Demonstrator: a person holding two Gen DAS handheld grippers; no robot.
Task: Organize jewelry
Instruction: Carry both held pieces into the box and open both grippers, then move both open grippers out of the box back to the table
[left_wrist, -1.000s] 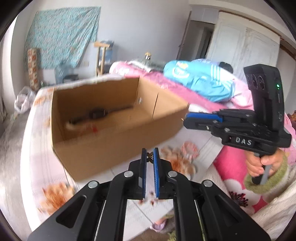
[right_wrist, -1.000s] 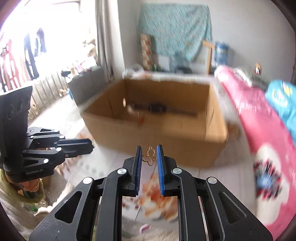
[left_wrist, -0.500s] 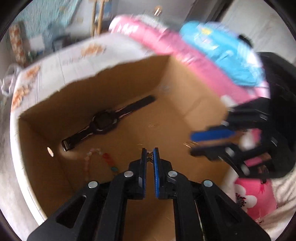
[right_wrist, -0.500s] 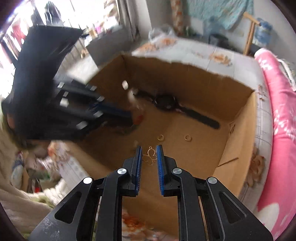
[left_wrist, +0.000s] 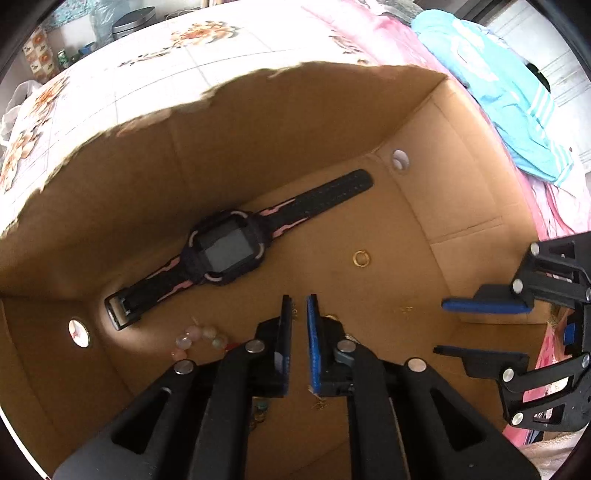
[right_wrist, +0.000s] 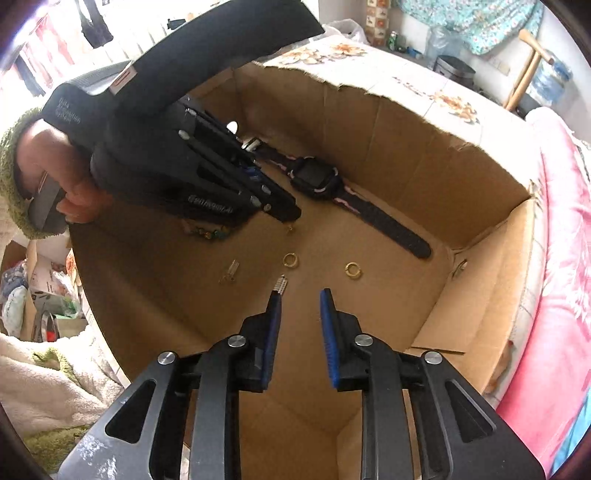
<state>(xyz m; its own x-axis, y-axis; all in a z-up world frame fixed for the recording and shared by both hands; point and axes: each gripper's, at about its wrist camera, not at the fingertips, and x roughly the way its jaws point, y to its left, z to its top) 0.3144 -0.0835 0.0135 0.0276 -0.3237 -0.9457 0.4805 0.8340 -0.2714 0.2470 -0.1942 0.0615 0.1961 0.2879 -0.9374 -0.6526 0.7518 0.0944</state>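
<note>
Both your grippers point down into an open cardboard box (left_wrist: 258, 122) holding jewelry.

Your left gripper (left_wrist: 299, 306) has its jaws opening, the narrow gap between the pads empty; your right gripper (right_wrist: 300, 295) is opening wider, also empty (a tiny silver piece (right_wrist: 280, 285) sits at its left fingertip; I cannot tell if it touches). On the box floor, a black-and-pink watch (left_wrist: 229, 251) lies at eleven o'clock from the left gripper, a gold ring (left_wrist: 361, 258) at one o'clock, pale beads (left_wrist: 192, 338) at nine. Two gold rings (right_wrist: 290, 260) lie just beyond the right gripper.
</note>
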